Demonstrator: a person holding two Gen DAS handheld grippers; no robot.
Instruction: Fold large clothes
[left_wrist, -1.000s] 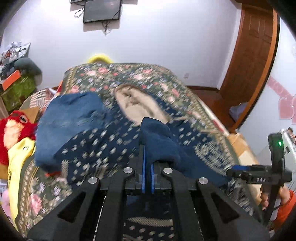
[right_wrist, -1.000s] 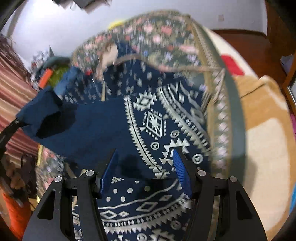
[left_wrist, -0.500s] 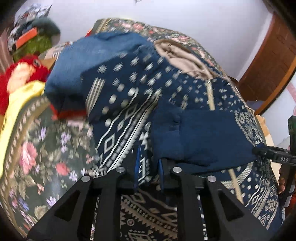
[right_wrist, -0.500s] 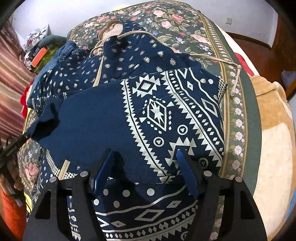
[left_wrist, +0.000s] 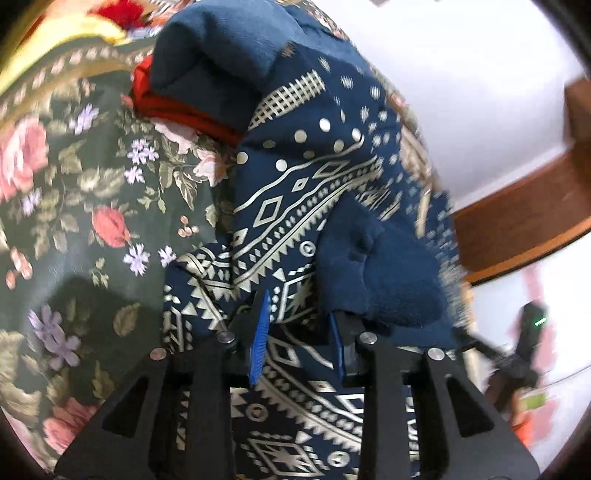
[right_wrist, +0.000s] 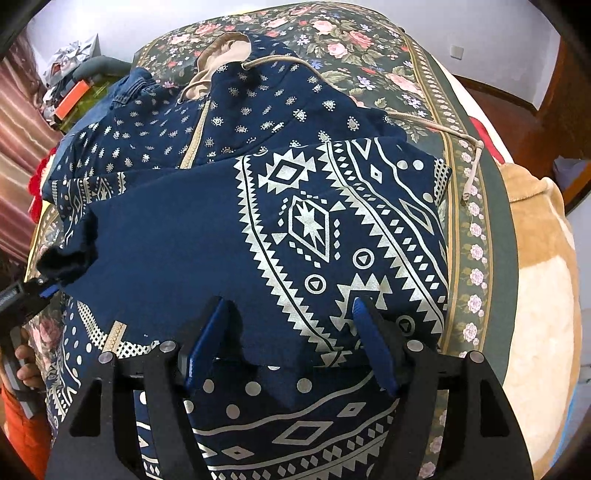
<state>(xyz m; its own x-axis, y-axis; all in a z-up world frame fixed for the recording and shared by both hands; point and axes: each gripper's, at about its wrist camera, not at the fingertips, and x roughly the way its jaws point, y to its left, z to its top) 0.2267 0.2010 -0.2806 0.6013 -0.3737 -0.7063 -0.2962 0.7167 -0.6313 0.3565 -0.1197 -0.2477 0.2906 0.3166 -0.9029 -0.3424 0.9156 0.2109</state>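
Two grippers hang over a navy hooded sweatshirt with silver geometric print (right_wrist: 280, 206), spread on the floral-quilted bed (right_wrist: 476, 206). The left gripper (left_wrist: 299, 332) has just been parting its jaws, released, the plain navy cuff (left_wrist: 373, 273) at one o'clock beyond them. The right gripper (right_wrist: 291, 343) stands parted over the folded sleeve, gripping nothing.

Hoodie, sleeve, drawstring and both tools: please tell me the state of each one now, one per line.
Hoodie: lying flat on the floral bedspread, partly folded.
Sleeve: folded across the body, cuff released.
Drawstring: loose, trailing over the bedspread.
Left tool: open, jaws have just been opening, nothing pinched.
Right tool: open, above the sleeve edge.
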